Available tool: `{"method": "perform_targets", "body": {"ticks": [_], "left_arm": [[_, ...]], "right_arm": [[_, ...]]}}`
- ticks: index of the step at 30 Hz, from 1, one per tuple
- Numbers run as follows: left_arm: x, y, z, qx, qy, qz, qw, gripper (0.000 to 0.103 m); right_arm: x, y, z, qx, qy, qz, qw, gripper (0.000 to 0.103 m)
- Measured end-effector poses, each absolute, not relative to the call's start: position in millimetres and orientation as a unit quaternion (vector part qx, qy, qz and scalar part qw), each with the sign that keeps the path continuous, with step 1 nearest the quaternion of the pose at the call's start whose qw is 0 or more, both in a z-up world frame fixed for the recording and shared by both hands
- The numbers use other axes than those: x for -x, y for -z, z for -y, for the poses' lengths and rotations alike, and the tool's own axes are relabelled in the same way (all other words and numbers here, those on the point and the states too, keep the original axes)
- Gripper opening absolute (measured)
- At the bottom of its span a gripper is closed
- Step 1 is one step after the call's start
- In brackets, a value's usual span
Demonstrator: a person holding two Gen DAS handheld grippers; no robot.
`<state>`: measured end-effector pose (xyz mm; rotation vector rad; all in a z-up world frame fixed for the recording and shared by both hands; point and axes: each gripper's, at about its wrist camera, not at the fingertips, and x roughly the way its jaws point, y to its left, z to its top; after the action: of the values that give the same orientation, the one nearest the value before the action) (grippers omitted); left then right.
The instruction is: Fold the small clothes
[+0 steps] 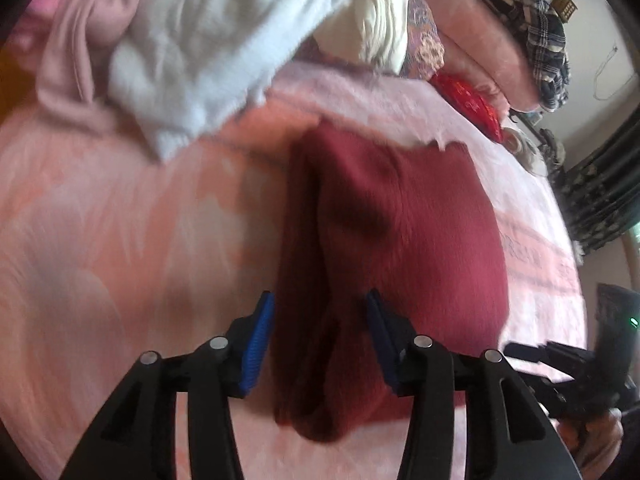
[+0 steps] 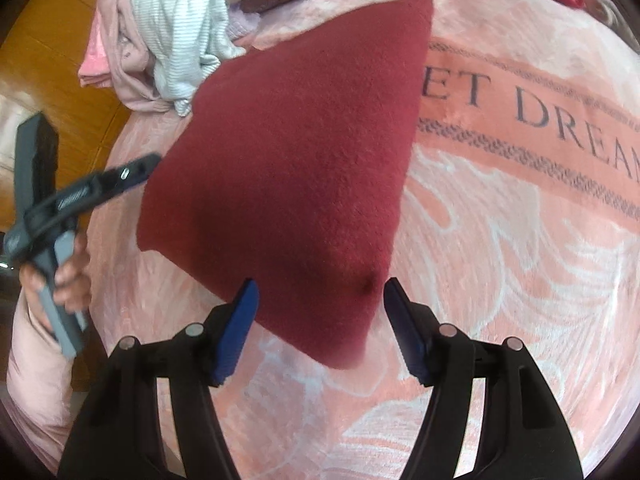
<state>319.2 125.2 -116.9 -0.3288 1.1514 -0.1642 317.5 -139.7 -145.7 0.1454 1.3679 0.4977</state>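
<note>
A dark red knit garment (image 2: pixel 296 160) lies folded on the pink blanket (image 2: pixel 500 280); it also shows in the left wrist view (image 1: pixel 392 232), with its folded edge layers facing the camera. My left gripper (image 1: pixel 320 336) is open, its blue pads on either side of the garment's near edge, not closed on it. My right gripper (image 2: pixel 320 320) is open over the garment's near corner. The left gripper also shows at the left of the right wrist view (image 2: pixel 132 172), held in a hand beside the garment.
A pile of unfolded clothes, white striped (image 2: pixel 180 28) and pale pink (image 1: pixel 80 52), lies at the blanket's far edge. Red (image 1: pixel 472 104) and plaid (image 1: pixel 536 28) items lie at the far right. Wooden floor (image 2: pixel 48 68) lies beyond the bed edge.
</note>
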Motion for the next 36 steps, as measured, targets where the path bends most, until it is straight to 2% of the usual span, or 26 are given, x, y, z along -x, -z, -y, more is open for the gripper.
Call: {"method": "perform_targets", "body": {"ticks": [2, 4, 7, 13, 17, 18, 22, 25, 27, 28, 29, 30, 31, 33, 35, 36], "left_arm": [[-312, 124, -124, 0.162, 0.082, -0.542, 0.821, 0.046], [-308, 131, -123, 0.182, 0.102, -0.543, 0.813, 0.008], [-302, 127, -118, 0.177, 0.08, -0.531, 0.825, 0.004], [-298, 158, -126, 0.169, 0.035, -0.553, 0.815, 0.004], [-301, 156, -127, 0.166, 0.036, -0.555, 0.814, 0.005], [-301, 153, -127, 0.165, 0.038, -0.555, 0.815, 0.007], [-288, 133, -131, 0.164, 0.033, -0.542, 0.824, 0.048], [-269, 126, -132, 0.161, 0.036, -0.541, 0.825, 0.057], [-257, 128, -130, 0.166, 0.04, -0.544, 0.821, 0.058], [-253, 130, -128, 0.165, 0.043, -0.546, 0.82, 0.058], [-248, 132, -126, 0.162, 0.046, -0.547, 0.82, 0.057], [-246, 135, -124, 0.159, 0.047, -0.548, 0.82, 0.055], [-244, 139, -122, 0.151, 0.048, -0.552, 0.819, 0.042], [-247, 148, -119, 0.153, 0.054, -0.564, 0.81, 0.025], [-248, 159, -117, 0.158, 0.054, -0.577, 0.799, 0.017], [-249, 166, -114, 0.138, 0.041, -0.59, 0.794, 0.0]], "right_arm": [[-315, 152, 137, -0.068, -0.223, -0.63, 0.741, 0.065], [-314, 159, 136, -0.066, -0.22, -0.635, 0.738, 0.065], [-312, 168, 137, -0.074, -0.218, -0.642, 0.732, 0.065], [-315, 180, 135, -0.081, -0.212, -0.649, 0.726, 0.065], [-315, 173, 135, -0.075, -0.215, -0.645, 0.73, 0.065], [-314, 169, 136, -0.071, -0.215, -0.642, 0.733, 0.064], [-305, 154, 142, -0.07, -0.23, -0.63, 0.738, 0.064], [-299, 153, 147, -0.073, -0.229, -0.633, 0.735, 0.064], [-297, 159, 150, -0.078, -0.224, -0.639, 0.732, 0.064], [-298, 162, 149, -0.083, -0.221, -0.642, 0.729, 0.06], [-298, 167, 150, -0.091, -0.221, -0.648, 0.724, 0.049], [-297, 171, 149, -0.102, -0.227, -0.652, 0.716, 0.042], [-293, 173, 153, -0.114, -0.233, -0.655, 0.71, 0.035], [-292, 175, 155, -0.108, -0.228, -0.653, 0.714, 0.027], [-291, 179, 158, -0.099, -0.222, -0.659, 0.712, 0.021], [-291, 182, 159, -0.094, -0.216, -0.663, 0.711, 0.02]]}}
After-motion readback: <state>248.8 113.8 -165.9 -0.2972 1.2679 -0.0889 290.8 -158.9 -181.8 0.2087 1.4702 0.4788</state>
